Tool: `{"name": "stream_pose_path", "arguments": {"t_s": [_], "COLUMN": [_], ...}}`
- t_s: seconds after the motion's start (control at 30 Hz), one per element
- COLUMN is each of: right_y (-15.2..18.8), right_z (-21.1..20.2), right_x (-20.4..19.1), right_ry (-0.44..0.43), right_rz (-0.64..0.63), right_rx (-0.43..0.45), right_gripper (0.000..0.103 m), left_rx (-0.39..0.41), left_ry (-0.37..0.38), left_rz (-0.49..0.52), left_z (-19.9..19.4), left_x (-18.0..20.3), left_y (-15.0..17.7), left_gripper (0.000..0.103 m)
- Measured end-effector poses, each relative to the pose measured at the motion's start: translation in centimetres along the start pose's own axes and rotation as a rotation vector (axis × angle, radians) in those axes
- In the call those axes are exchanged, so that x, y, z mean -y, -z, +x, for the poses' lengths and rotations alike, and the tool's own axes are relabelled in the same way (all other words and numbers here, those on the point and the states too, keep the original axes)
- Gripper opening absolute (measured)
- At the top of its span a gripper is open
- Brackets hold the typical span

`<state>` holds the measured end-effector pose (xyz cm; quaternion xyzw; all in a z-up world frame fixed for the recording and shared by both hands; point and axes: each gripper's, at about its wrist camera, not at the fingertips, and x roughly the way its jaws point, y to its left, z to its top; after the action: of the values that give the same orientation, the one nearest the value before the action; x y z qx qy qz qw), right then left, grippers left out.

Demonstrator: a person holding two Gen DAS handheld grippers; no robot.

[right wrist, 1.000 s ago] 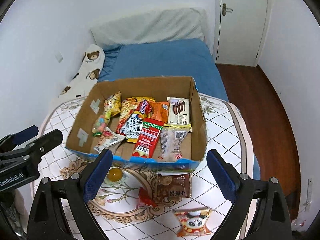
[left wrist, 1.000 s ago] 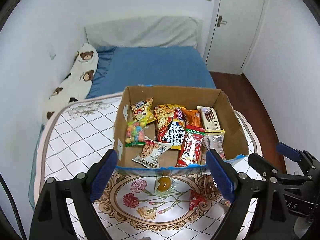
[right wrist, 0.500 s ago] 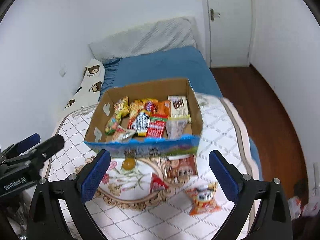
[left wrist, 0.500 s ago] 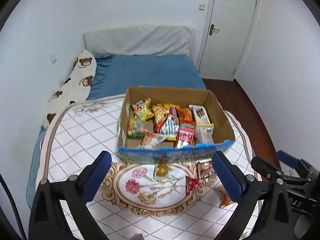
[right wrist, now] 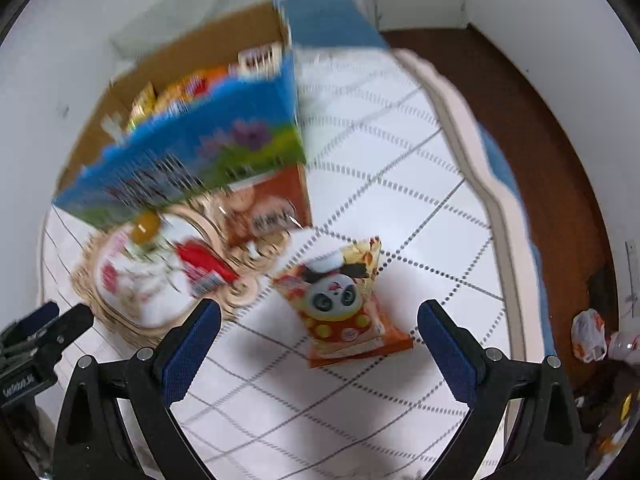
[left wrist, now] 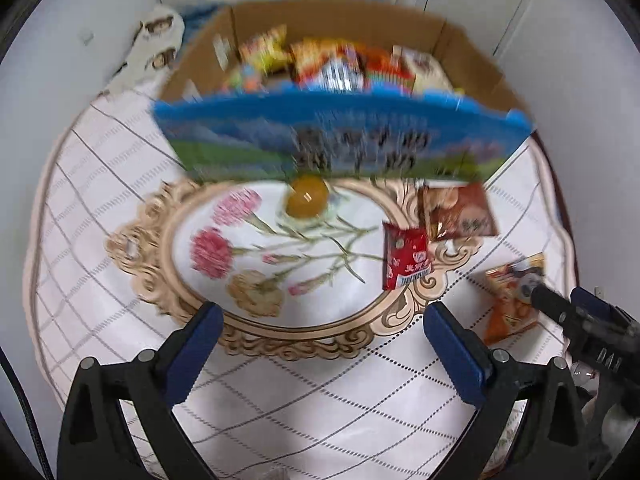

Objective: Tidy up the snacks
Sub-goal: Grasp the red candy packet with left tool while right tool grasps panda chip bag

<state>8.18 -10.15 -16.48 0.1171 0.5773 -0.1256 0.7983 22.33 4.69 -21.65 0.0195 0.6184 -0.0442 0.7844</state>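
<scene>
A cardboard box [left wrist: 340, 140] with a blue printed front holds several snack packets. On the patterned tablecloth in front of it lie a yellow jelly cup [left wrist: 306, 202], a red packet [left wrist: 406, 258], a brown packet [left wrist: 458, 210] and an orange panda packet [right wrist: 344, 300]. My left gripper [left wrist: 320, 320] hangs open over the flower medallion, nothing between its fingers. My right gripper [right wrist: 320, 316] is open just above the panda packet, which lies between and ahead of the fingers, untouched. In the left wrist view the panda packet [left wrist: 512, 300] sits at the right, partly behind the right gripper's tip.
The table's right edge [right wrist: 496, 200] drops to a brown wooden floor [right wrist: 560, 160] with litter [right wrist: 588, 334] on it. A bear-print pillow [left wrist: 156, 40] and a white wall lie behind the box. Bare tablecloth [left wrist: 320, 400] stretches below both grippers.
Both grippers have dropped toward the table and tilted downward, so the box now fills the upper part of each view. The right gripper came down over the panda packet.
</scene>
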Motion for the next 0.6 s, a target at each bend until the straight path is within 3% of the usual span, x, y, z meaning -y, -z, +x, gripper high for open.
{"name": "stream_pose_path", "arguments": {"t_s": [0.2,0.37,0.43,0.5,0.6], "right_y": [0.5,0.8,0.8,0.6,0.2], "right_z": [4.3,6.3,6.3,6.5,6.8], "right_x": [0.6,1.3,1.3,1.2,1.0], "right_ry": [-0.033,-0.05,-0.059,-0.055,-0.045], "right_rz": [-0.054,-0.054,-0.056,-0.06,-0.054], "right_rx": [-0.052,-0.078,-0.063,-0.052,-0.034], "right_gripper": [0.1,0.099,0.098,0.097,0.084], "left_rx": [-0.128,-0.175,-0.182,-0.19,-0.194], "left_ry": [0.022,0.082,0.103,0.097,0.119], "left_rz": [-0.014,-0.067,-0.073,-0.063,-0.053], "left_z": [5.9,8.7,9.6,10.4,10.7], "left_x": [3.0,4.0,4.3,4.7,5.0], "left_y": [-1.7,-3.3,-3.9,-4.2,-4.3], "left_gripper": [0.103,0.101,0.094,0.066,0.048]}}
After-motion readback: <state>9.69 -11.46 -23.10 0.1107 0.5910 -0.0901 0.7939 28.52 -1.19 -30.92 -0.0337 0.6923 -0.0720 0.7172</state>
